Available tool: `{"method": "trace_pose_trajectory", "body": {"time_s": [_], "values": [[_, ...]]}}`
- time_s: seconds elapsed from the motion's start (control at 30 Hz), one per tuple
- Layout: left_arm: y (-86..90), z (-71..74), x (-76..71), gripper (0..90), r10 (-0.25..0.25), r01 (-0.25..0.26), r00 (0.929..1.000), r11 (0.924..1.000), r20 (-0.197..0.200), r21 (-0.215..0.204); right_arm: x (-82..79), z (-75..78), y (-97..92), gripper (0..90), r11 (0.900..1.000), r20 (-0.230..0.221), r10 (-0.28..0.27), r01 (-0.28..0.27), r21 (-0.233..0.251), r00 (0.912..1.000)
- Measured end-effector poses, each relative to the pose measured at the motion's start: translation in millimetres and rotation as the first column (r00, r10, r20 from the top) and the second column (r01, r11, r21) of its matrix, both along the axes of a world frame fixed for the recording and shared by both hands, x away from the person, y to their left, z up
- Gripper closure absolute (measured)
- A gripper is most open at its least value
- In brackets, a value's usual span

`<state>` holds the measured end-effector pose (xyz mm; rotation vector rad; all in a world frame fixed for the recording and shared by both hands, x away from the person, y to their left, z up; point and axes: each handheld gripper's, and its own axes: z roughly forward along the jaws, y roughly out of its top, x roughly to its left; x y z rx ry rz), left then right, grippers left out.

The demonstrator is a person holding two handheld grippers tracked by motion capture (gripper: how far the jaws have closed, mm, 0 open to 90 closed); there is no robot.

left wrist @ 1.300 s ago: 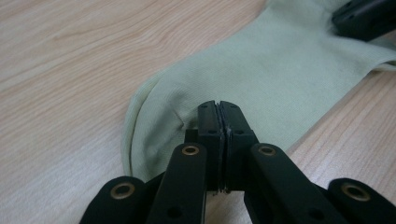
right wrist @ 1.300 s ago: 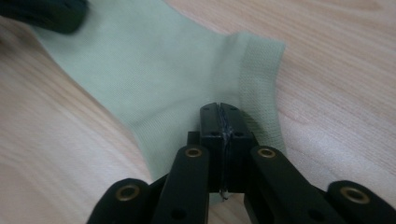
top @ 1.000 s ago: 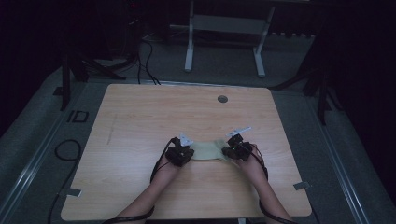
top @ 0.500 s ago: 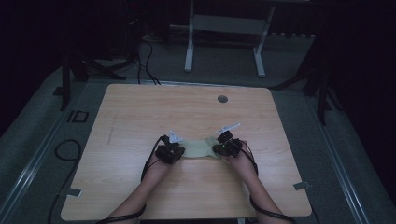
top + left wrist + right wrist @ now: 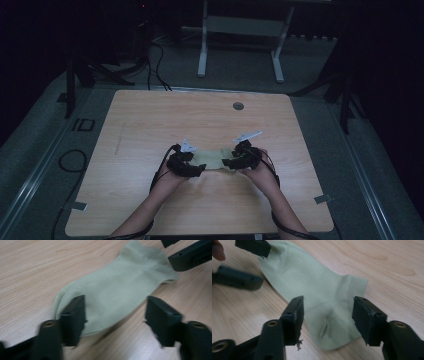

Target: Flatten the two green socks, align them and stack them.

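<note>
Sock point(image 5: 214, 160) lies flat, ends hidden under both grippers' just-opened, empty jaws.

A sock point(image 5: 215, 160) lay flat on the table point(image 5: 150, 115), just below the frame's centre. The left gripper point(image 5: 192, 167) sat at its left end, the right gripper point(image 5: 234, 162) at its right end. A round insert point(image 5: 238, 106) lay in the tabletop, above the sock and well apart from it.
</note>
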<state>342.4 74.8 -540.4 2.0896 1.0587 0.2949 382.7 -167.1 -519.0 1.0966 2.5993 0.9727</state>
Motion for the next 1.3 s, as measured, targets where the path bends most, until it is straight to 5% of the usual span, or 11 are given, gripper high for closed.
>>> {"method": "trace_pose_trajectory", "body": {"time_s": [0.13,0.33,0.43,0.9,1.3], "values": [[1.8,1.2,-3.6,14.4,-0.025,0.025,0.9997,0.9997,-0.005,0.005,-4.2,6.1,-7.0,30.1,0.9995,0.027,-0.022,0.021,0.023,0.9994],[14.5,-0.2,-7.9,7.8,0.029,-0.029,0.9993,0.9994,0.025,-0.019,-8.7,9.7,-17.8,13.9,0.9982,0.072,-0.037,0.034,0.051,0.9967],[22.6,0.0,-11.4,6.0,0.059,-0.059,0.9970,0.9982,0.050,-0.014,-13.2,7.6,-25.2,14.1,0.9978,0.123,-0.056,0.051,0.042,0.9909],[46.2,-7.0,-29.2,5.6,0.050,-0.050,0.9974,0.9987,0.052,-0.004,-21.4,0.1,-55.1,13.7,0.9960,0.145,-0.084,0.079,0.041,0.9859],[82.3,-15.2,-44.6,5.6,0.111,-0.113,0.9918,0.9931,0.065,0.032,-34.4,-19.6,-106.6,13.8,0.9868,0.157,-0.159,0.152,0.055,0.9747]]}}
